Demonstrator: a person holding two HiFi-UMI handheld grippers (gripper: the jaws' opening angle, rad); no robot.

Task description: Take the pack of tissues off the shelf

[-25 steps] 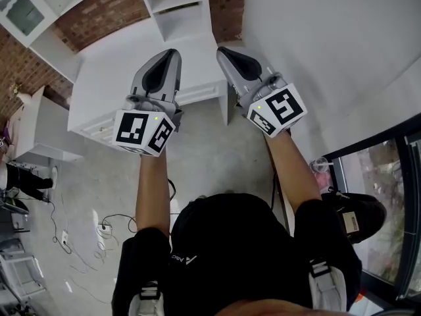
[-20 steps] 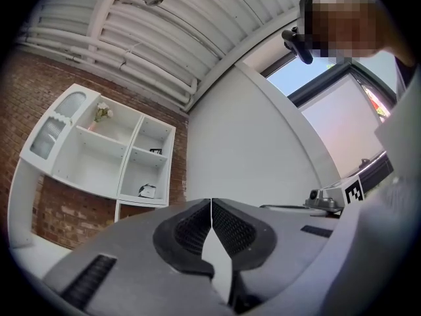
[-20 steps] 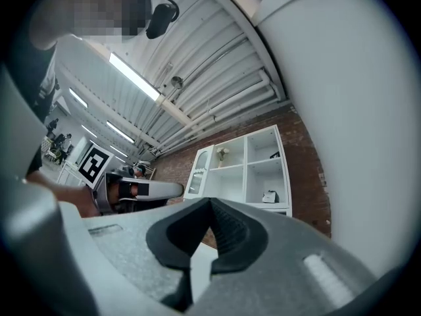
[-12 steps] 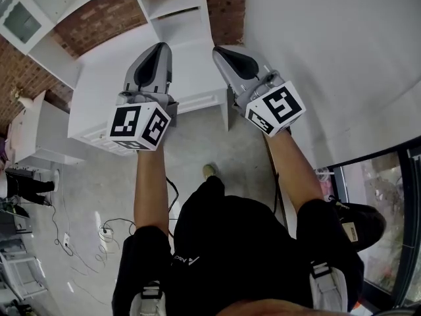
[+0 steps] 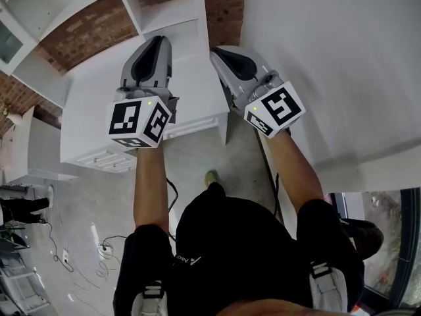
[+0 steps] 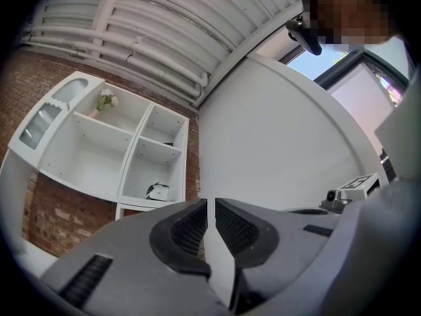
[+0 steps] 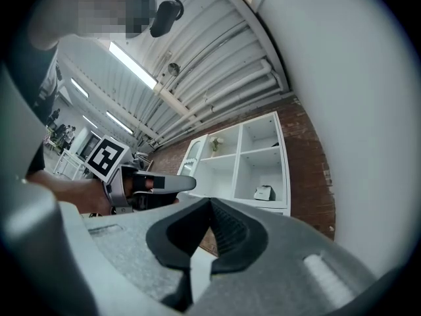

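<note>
White shelf [image 6: 85, 160] against brick wall [image 6: 56, 226]

Head view: set above the person, faced steeply down, shelf [image 5: 161, 17] far off at top edge
Left gripper view: set low, faced upward along own jaws, shelf [image 6: 125, 157] well off
Right gripper view: likewise, from further right
Shared: shelf [image 7: 243, 160] by all; pack [image 6: 158, 191] by both gripper views
</note>
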